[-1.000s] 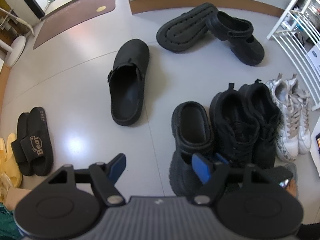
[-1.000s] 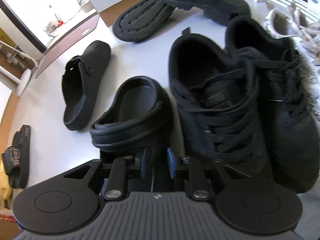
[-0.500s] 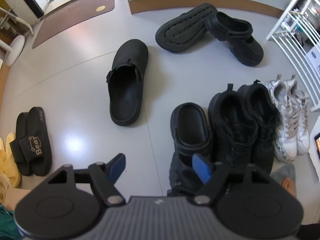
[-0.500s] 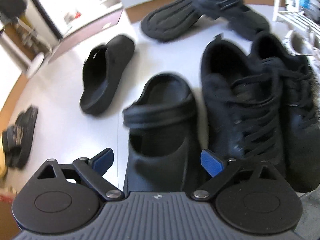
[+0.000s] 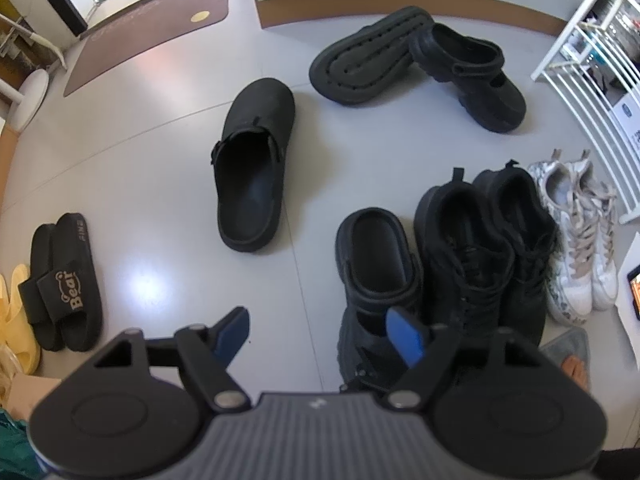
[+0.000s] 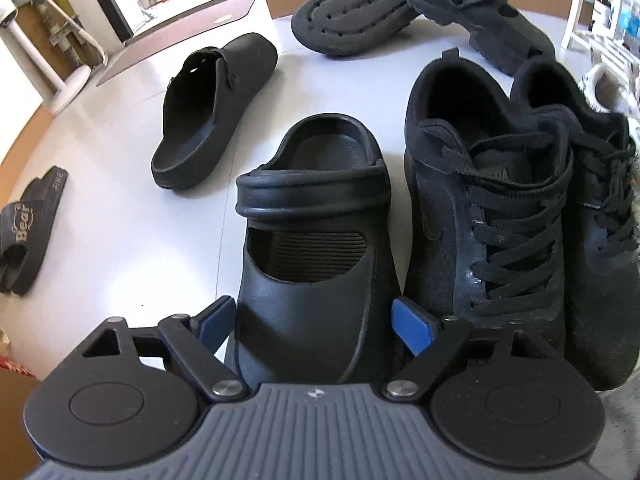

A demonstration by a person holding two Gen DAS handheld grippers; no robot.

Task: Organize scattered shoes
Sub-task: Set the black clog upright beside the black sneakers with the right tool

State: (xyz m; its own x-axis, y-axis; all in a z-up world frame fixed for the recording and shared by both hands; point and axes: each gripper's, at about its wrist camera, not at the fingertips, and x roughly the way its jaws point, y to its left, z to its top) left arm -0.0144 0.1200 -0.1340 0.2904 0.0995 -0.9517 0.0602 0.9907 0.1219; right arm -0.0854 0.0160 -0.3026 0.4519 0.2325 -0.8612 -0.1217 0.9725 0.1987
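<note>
A black strap clog (image 6: pixel 312 240) stands on the floor beside a pair of black lace-up sneakers (image 6: pixel 480 208). My right gripper (image 6: pixel 314 324) hovers over the clog's toe. Its jaws are closing with the toe between them, and the blue pads do not press on it. In the left wrist view the same clog (image 5: pixel 376 256) lies just ahead of my left gripper (image 5: pixel 320 336), which is open and empty above bare floor. A lone black mule (image 5: pixel 252 168) lies apart in the middle. Farther off, one chunky clog (image 5: pixel 368 60) lies sole up against its upright mate (image 5: pixel 472 76).
White sneakers (image 5: pixel 576 240) stand right of the black pair, by a white rack (image 5: pixel 592 72). Black "Bear" slides (image 5: pixel 64 280) and yellow slippers (image 5: pixel 16 320) lie at the left. A brown mat (image 5: pixel 152 28) is at the back left. A person's foot (image 5: pixel 576 368) rests at the lower right.
My right gripper, shut low on the strap clog a second ago, has opened wide and drawn back, leaving the clog beside the sneakers. The left gripper has not moved.
</note>
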